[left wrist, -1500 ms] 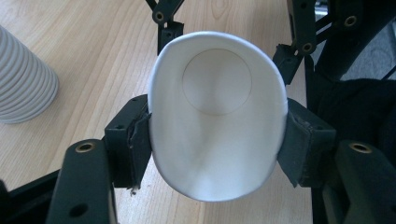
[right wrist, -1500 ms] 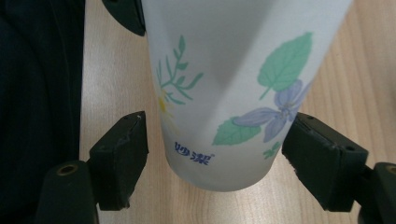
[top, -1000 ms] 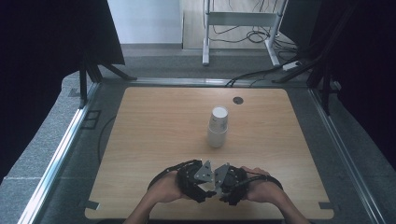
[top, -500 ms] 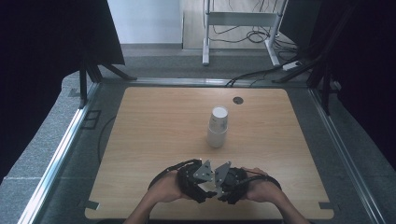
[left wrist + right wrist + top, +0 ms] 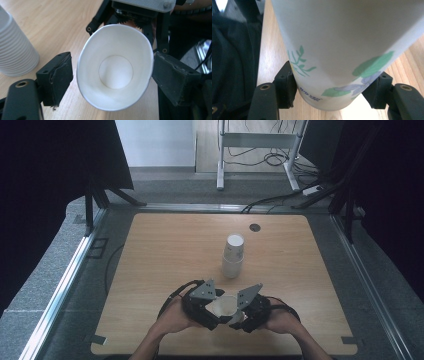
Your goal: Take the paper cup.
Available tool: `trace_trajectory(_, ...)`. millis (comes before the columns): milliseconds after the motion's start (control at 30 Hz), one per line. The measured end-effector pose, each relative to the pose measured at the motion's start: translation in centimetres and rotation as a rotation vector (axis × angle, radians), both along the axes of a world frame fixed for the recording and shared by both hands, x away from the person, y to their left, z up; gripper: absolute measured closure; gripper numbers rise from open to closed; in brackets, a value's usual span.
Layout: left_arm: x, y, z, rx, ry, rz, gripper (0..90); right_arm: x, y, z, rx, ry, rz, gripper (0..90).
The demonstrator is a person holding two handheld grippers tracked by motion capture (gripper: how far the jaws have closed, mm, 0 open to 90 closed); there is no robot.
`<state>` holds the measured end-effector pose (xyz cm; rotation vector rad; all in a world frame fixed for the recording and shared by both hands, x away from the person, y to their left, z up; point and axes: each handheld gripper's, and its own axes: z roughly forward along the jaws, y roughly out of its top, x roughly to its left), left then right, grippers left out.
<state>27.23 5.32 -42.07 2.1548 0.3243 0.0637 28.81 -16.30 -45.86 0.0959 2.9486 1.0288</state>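
Near the table's front edge, a white paper cup (image 5: 226, 306) with green leaf print (image 5: 332, 62) is held between both grippers. My right gripper (image 5: 334, 87) is shut on the cup near its base, with both pads against its wall. My left gripper (image 5: 112, 80) faces the cup's open mouth (image 5: 115, 67). Its jaws stand on either side of the rim, one touching it and the other a small gap away. In the high view, the left gripper (image 5: 216, 312) and right gripper (image 5: 239, 312) meet at the cup, each held by a hand.
A stack of white paper cups (image 5: 233, 256) stands mid-table, beyond the grippers, and appears at the left in the left gripper view (image 5: 15, 50). A dark round hole (image 5: 255, 227) lies near the wooden table's (image 5: 165, 250) far edge. Metal rails border both sides.
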Motion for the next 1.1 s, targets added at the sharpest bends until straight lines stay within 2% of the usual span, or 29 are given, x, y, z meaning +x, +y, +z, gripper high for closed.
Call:
trace_trajectory(33, 0.11, 0.10, -0.04, -0.016, 0.007, 0.007, 16.5, 0.07, -0.10, 0.01, 0.017, -0.002, -0.005, 36.4)
trace_trajectory(67, 0.25, 0.21, -0.12, -0.039, 0.012, 0.014, 16.2, 0.13, -0.21, -0.03, 0.055, 0.007, -0.017, 36.4)
trace_trajectory(267, 0.49, 0.18, -0.40, -0.069, 0.029, 0.012, 15.5, 0.06, -0.10, -0.26, 0.102, 0.003, -0.026, 36.4)
trace_trajectory(500, 0.62, -0.10, -0.76, -0.092, 0.047, 0.004, 15.4, -0.04, 0.17, -0.54, 0.131, -0.001, -0.020, 36.3)
trace_trajectory(633, 0.61, -0.24, -0.96, -0.093, 0.048, -0.001, 17.0, -0.09, 0.23, -0.53, 0.148, -0.004, -0.016, 36.3)
trace_trajectory(733, 0.52, -0.27, -0.89, -0.096, 0.042, -0.005, 22.2, -0.05, 0.20, -0.55, 0.153, 0.001, -0.018, 36.2)
trace_trajectory(1000, 0.37, -0.54, -0.67, -0.069, 0.026, 0.004, 27.1, 0.19, 0.20, -0.80, 0.160, 0.034, -0.015, 34.8)
trace_trajectory(1100, 0.38, -0.51, -0.49, -0.048, 0.006, 0.024, 27.3, 0.30, 0.23, -0.82, 0.160, 0.044, -0.029, 26.8)
